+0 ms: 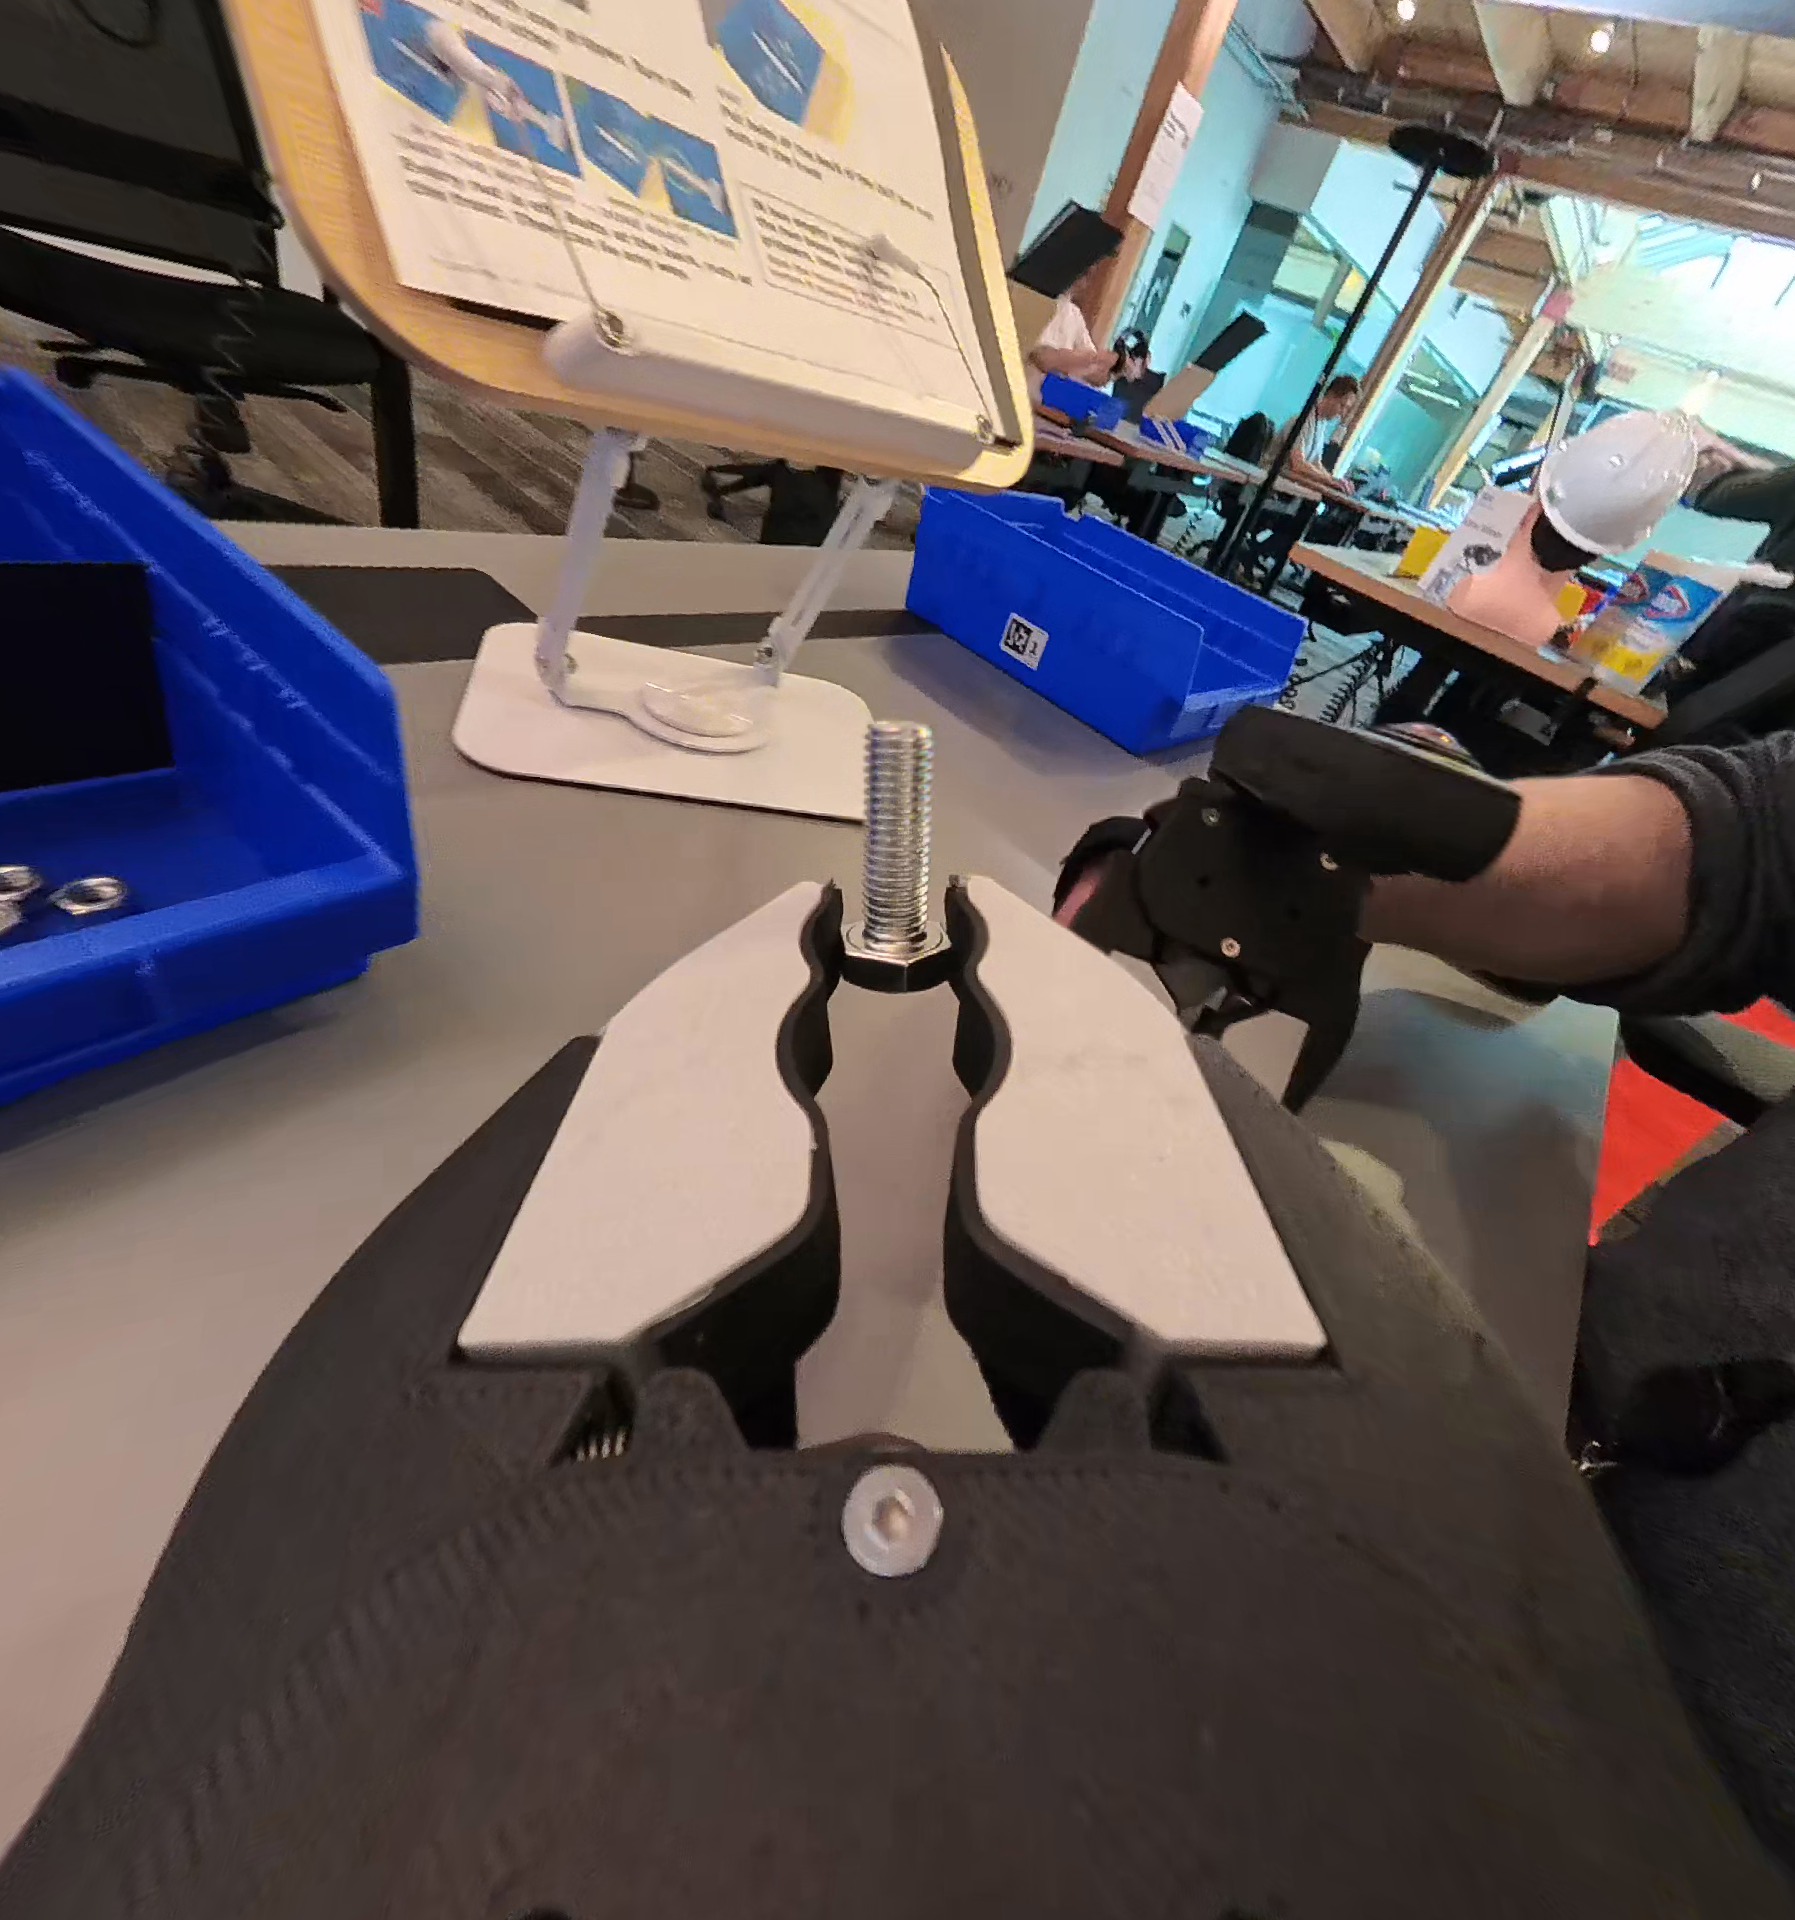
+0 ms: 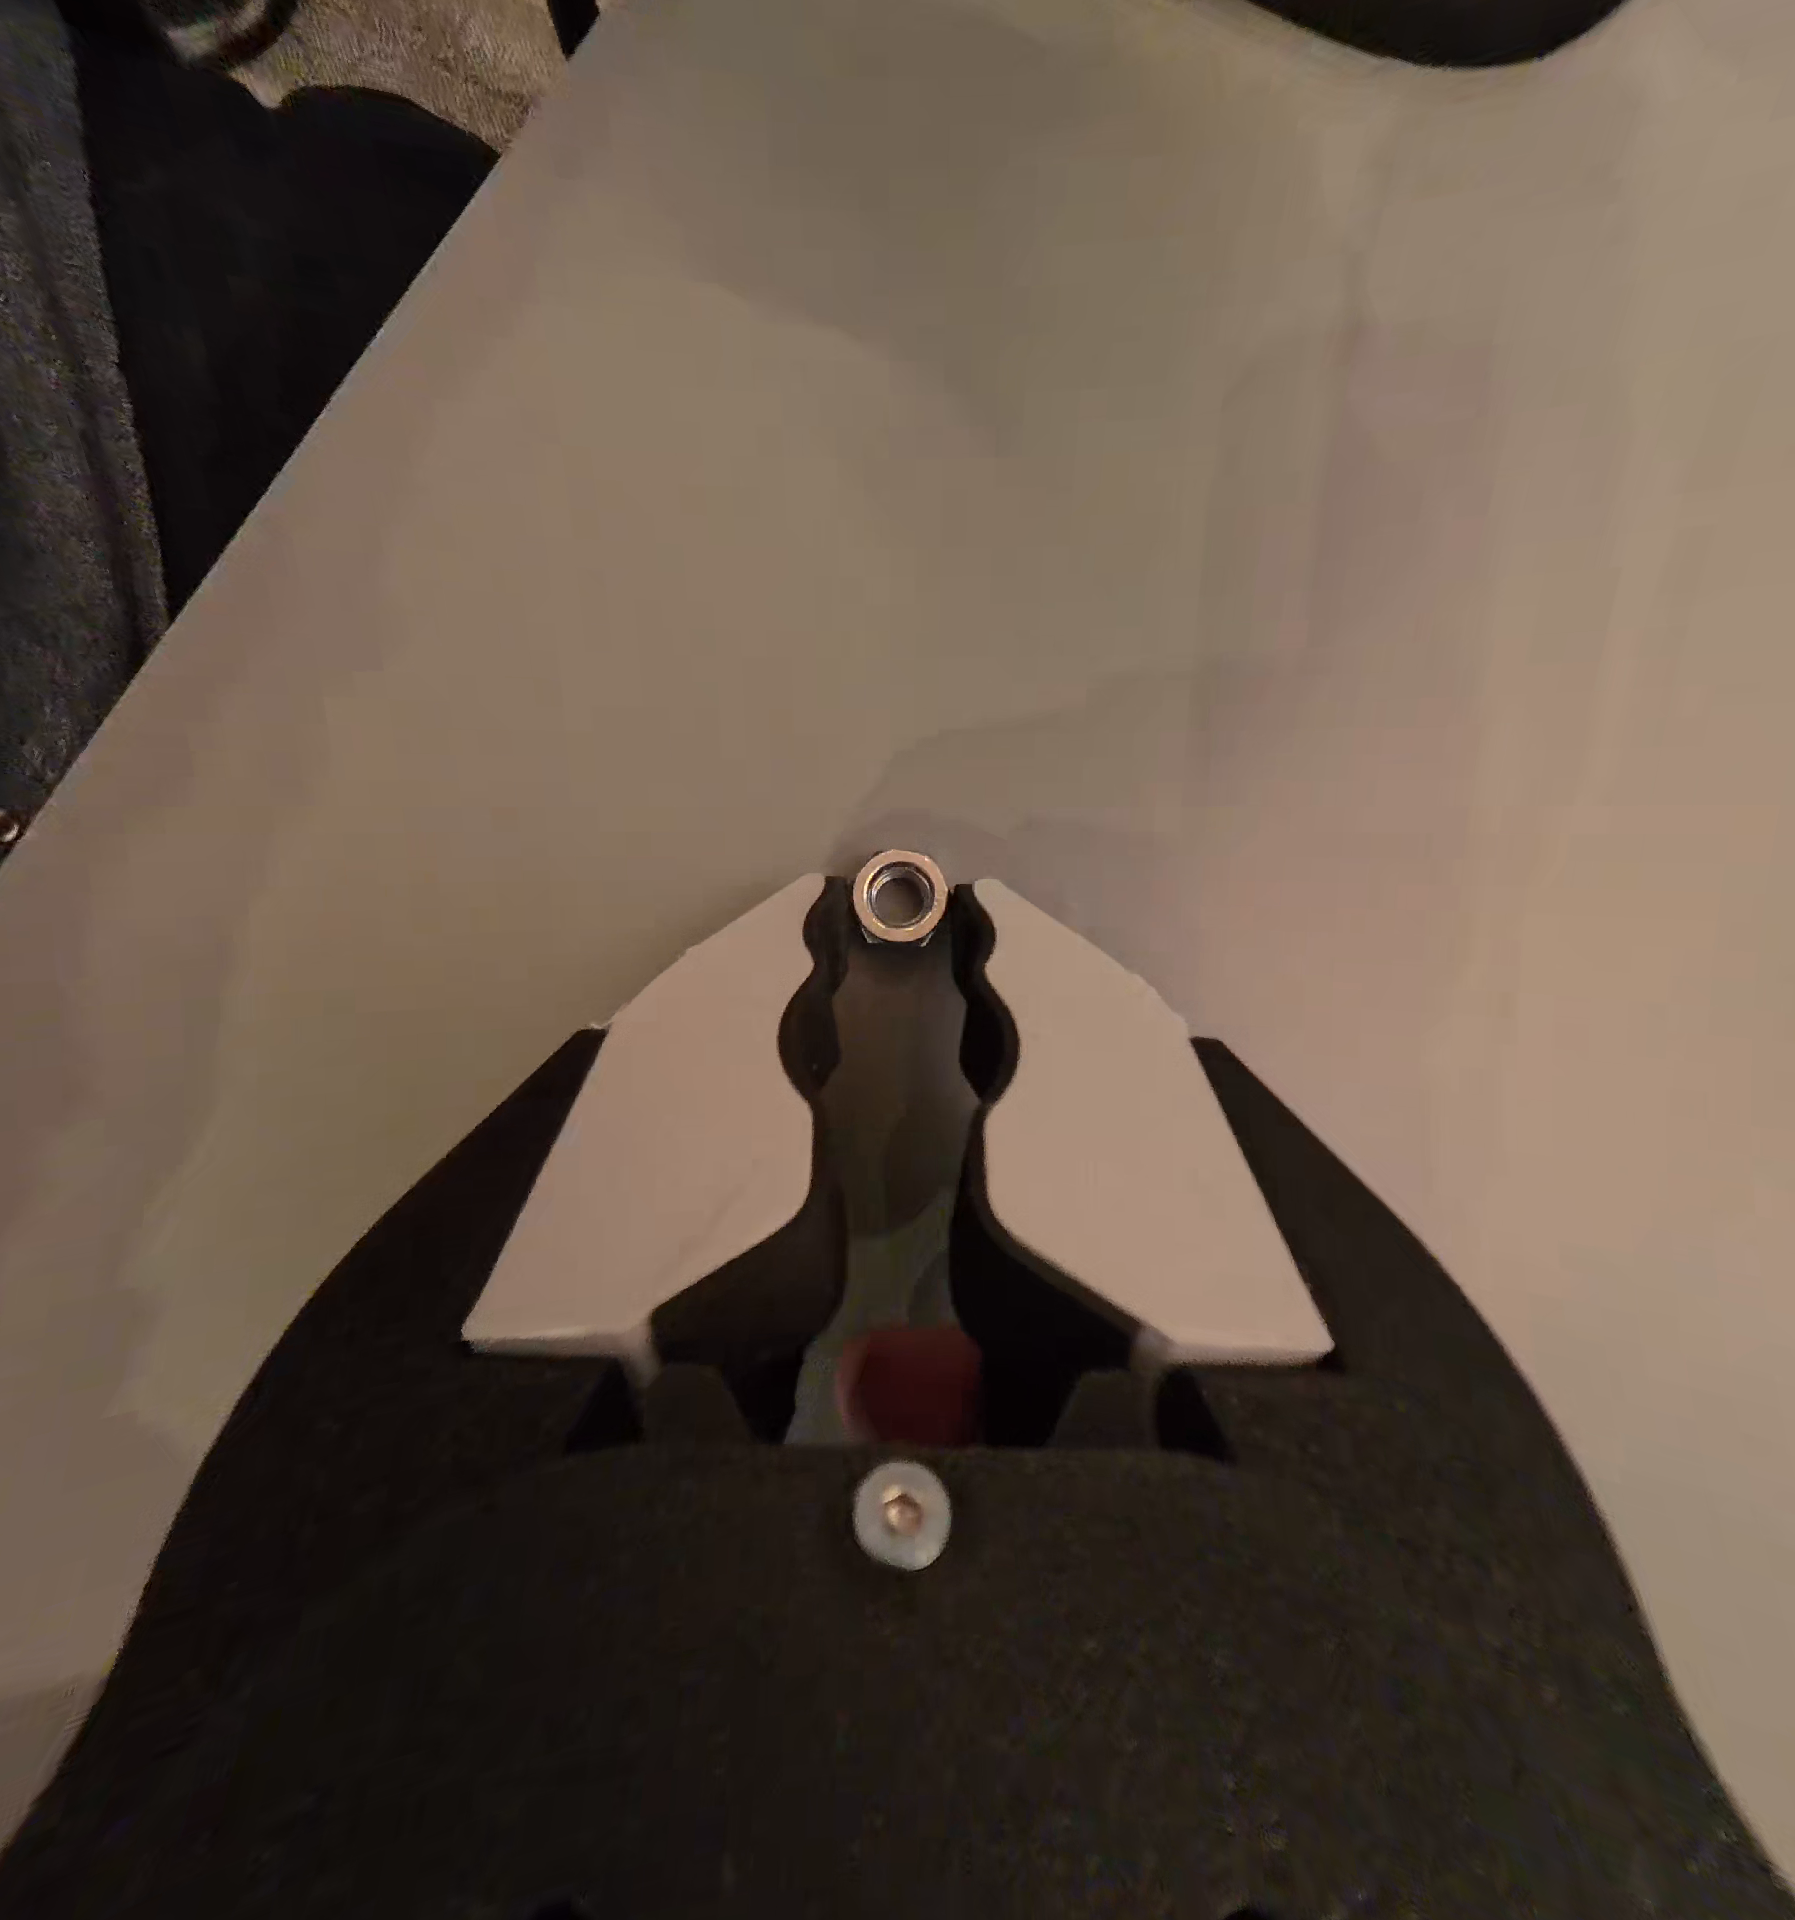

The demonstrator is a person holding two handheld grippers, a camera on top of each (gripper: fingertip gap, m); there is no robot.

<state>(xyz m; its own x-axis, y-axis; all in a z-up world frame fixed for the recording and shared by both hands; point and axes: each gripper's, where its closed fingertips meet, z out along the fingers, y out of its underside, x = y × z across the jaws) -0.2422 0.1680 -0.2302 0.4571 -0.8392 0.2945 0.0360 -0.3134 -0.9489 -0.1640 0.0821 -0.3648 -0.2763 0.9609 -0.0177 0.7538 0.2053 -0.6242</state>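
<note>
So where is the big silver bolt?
The bolt stands upright in the left wrist view, its hex head pinched at the left tool's tips, above the grey table.

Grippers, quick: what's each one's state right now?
Left gripper: closed on a silver bolt, gripped by its hex head.
Right gripper: closed on a silver nut.

My left tongs (image 1: 893, 935): level, both tips pressed on the hex head of a bolt (image 1: 895, 831) standing upright. My right tongs (image 2: 899, 914): angled down, tips pinching a small nut (image 2: 899, 891); my right hand (image 1: 1558, 883), dark-sleeved, grips their body.
</note>
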